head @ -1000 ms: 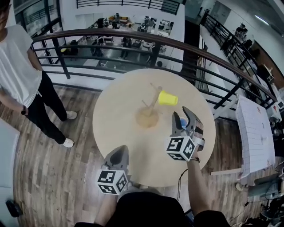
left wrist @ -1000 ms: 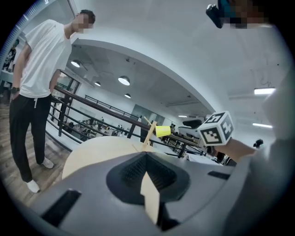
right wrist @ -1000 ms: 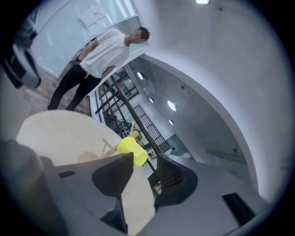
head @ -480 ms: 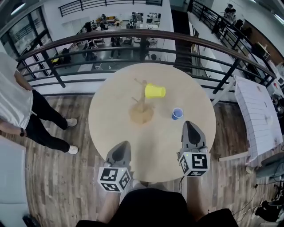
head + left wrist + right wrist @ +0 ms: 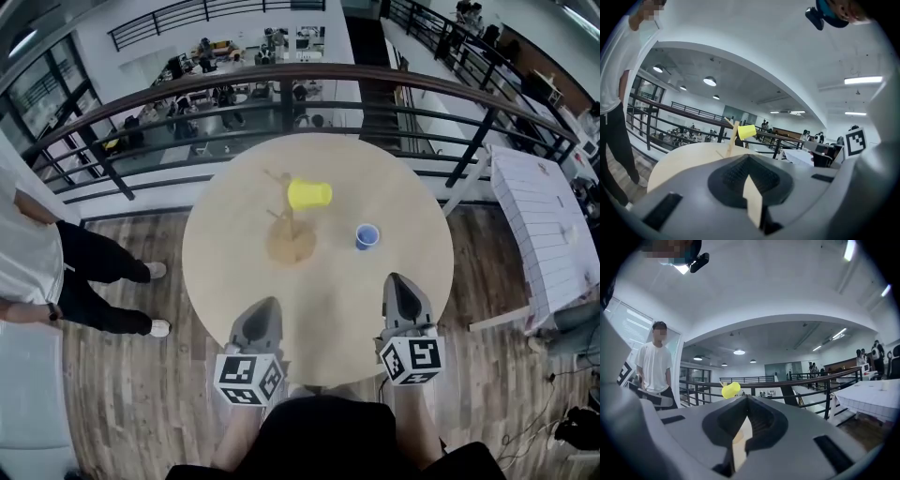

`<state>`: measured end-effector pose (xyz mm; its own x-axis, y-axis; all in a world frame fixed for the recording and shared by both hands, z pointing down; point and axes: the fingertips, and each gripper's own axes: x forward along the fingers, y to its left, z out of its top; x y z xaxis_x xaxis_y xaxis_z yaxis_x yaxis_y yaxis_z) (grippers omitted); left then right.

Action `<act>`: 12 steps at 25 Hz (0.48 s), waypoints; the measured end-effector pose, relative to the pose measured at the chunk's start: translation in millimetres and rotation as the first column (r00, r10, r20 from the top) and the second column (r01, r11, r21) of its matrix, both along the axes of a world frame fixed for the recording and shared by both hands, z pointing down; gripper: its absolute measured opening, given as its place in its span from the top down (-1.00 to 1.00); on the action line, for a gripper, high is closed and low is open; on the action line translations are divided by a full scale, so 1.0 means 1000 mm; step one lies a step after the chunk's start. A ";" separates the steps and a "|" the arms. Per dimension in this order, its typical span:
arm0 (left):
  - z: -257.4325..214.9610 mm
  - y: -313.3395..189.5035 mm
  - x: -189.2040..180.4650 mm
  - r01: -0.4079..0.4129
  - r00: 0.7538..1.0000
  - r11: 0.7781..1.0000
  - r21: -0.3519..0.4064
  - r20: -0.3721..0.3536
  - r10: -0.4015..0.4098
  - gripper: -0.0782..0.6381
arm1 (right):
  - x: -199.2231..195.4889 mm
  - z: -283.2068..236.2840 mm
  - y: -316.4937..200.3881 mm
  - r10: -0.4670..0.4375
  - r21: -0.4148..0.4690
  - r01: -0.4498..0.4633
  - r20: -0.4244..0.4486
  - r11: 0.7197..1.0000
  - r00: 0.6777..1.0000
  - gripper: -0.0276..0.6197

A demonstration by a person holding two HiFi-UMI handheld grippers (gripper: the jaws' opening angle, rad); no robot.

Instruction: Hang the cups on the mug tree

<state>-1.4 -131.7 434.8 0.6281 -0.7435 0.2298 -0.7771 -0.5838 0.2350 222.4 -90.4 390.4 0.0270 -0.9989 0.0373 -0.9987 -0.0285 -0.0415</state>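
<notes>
Overhead, the head view showed a small blue plastic cup [image 5: 367, 236] upright on the round pale wooden table [image 5: 225, 281], mouth up and long axis vertical. It stood right of the wooden mug tree [image 5: 286, 230], where a yellow plastic cup [image 5: 309, 194] hung level. The blue cup looked light, thin-walled and slippery, so a pinch across its rim seemed best. The left gripper [image 5: 262, 311] and right gripper [image 5: 401, 286] sat near. The left gripper view showed jaws clenched on nothing, and the right gripper view showed the same.
</notes>
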 end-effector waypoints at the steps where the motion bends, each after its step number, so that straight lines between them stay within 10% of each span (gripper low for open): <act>1: 0.000 0.000 0.002 -0.001 1.000 1.000 0.002 -0.001 0.001 0.78 | 0.003 -0.001 0.000 0.001 0.004 -0.001 0.003 1.000 1.000 0.89; 12: -0.001 0.000 -0.002 0.011 1.000 1.000 -0.006 -0.003 -0.011 0.78 | 0.001 0.002 -0.003 -0.016 -0.010 0.016 -0.005 1.000 1.000 0.89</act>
<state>-2.9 -132.1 434.3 0.6208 -0.7486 0.2329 -0.7826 -0.5741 0.2406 223.3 -93.5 392.0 0.0108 -0.9988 0.0470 -0.9993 -0.0125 -0.0365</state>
